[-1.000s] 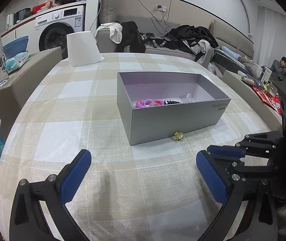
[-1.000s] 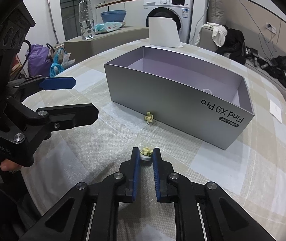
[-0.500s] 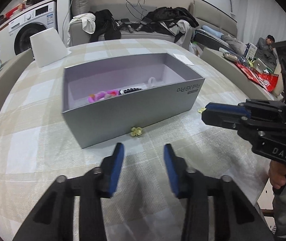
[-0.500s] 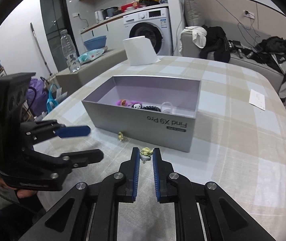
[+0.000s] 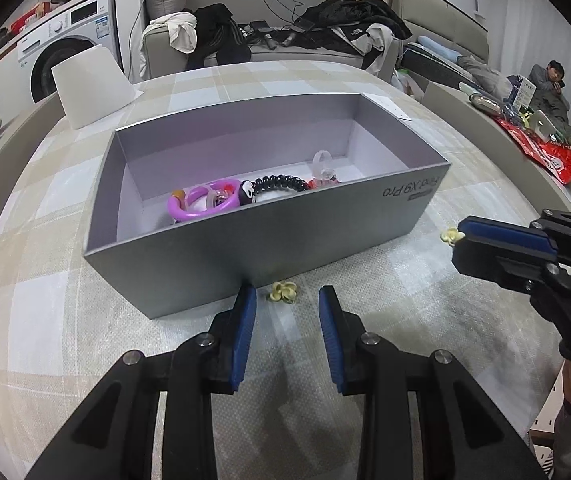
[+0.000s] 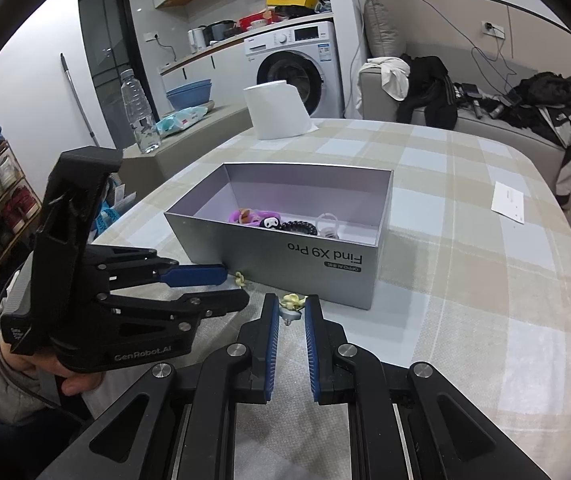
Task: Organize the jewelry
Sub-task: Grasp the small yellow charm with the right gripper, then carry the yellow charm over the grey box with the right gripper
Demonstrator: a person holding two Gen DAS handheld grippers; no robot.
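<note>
A grey open box [image 5: 253,236] [image 6: 285,248] on the checked tablecloth holds a purple ring, a black coil hair tie and a clear ring. A small yellow flower earring [image 5: 283,292] [image 6: 239,279] lies on the cloth against the box's front wall. My left gripper [image 5: 285,300] [image 6: 213,286] is partly open, its fingertips on either side of that earring, not touching it. My right gripper [image 6: 292,307] is shut on a second yellow flower earring [image 6: 292,303] [image 5: 450,235], held near the box's front.
A white paper roll [image 6: 275,110] stands at the table's far side. A white card [image 6: 509,202] lies at the right of the cloth. A water bottle [image 6: 138,114] stands on a side ledge. A sofa with clothes [image 5: 285,40] lies beyond the table.
My left gripper has closed from wide open to a narrow gap and moved up to the earring by the box. My right gripper has lifted its earring toward the box.
</note>
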